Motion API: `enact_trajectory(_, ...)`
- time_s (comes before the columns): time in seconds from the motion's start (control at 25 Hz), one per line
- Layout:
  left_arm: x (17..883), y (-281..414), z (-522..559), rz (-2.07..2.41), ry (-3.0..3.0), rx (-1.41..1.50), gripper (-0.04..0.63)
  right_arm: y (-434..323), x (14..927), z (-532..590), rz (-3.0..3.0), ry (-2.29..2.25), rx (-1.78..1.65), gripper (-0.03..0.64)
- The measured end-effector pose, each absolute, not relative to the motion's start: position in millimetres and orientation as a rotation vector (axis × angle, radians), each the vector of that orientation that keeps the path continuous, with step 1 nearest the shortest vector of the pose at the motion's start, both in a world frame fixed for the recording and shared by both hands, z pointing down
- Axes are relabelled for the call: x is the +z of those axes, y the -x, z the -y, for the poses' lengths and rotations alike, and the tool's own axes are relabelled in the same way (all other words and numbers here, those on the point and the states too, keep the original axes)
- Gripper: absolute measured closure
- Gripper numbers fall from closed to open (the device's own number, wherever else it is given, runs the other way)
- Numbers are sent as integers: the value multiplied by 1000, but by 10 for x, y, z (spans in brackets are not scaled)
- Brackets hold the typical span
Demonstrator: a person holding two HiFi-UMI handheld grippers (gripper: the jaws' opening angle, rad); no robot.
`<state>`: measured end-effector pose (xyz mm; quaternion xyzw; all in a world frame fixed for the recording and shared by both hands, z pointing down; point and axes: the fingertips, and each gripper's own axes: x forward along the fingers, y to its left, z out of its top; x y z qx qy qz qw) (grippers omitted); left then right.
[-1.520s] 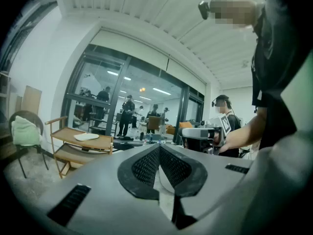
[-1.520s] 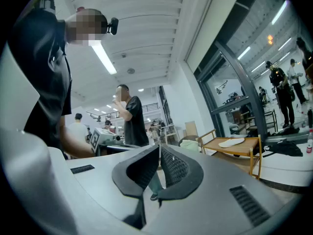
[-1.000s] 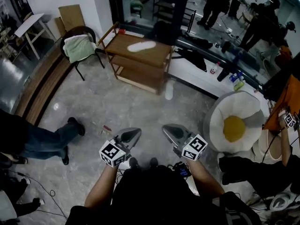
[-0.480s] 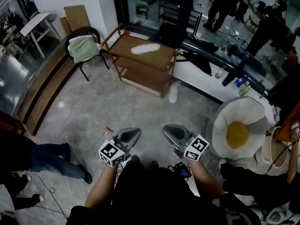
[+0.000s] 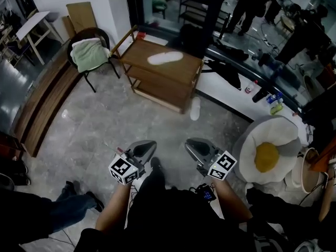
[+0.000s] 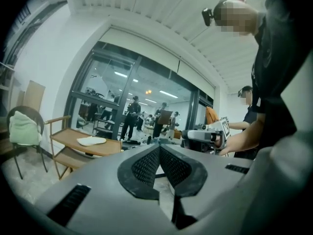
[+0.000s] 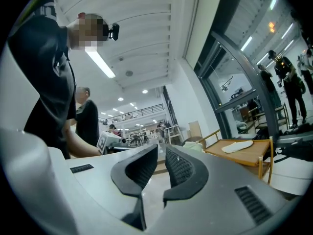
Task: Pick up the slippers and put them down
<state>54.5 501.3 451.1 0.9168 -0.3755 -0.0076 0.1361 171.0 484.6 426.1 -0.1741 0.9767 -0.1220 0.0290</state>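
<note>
One white slipper (image 5: 164, 58) lies on top of a wooden shelf table (image 5: 185, 73); it also shows in the left gripper view as the slipper (image 6: 91, 141) and in the right gripper view as the slipper (image 7: 237, 146). A second white slipper (image 5: 195, 108) lies on the floor by the table's front right leg. My left gripper (image 5: 143, 149) (image 6: 159, 147) is held level, well short of the table, its pads meeting at the tip with nothing held. Beside it my right gripper (image 5: 196, 147) (image 7: 161, 147) shows a narrow gap between its pads, with nothing in it.
A black chair with a green towel (image 5: 88, 53) stands left of the table. A fried-egg cushion (image 5: 268, 146) lies at the right, next to a white ledge (image 5: 231, 96) with bottles. A person's legs (image 5: 68, 203) are at the lower left; others stand behind the glass.
I have moved forward, so the table and floor slipper are nearer. Both grippers came along, unchanged. The legs at the left have slid toward the bottom of the view.
</note>
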Motion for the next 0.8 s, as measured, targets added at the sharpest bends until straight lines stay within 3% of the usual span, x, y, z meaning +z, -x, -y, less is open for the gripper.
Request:
enact_trajectory(0.48,4442,281,-3612,1023,-2693,-24,589,-962,4016,-3393,-3025,656,-285,584)
enact_trajectory(0.8,4497,387,-2933,969,-2706,-46,589,-803,4001,-2766,-3031,698,-262,584)
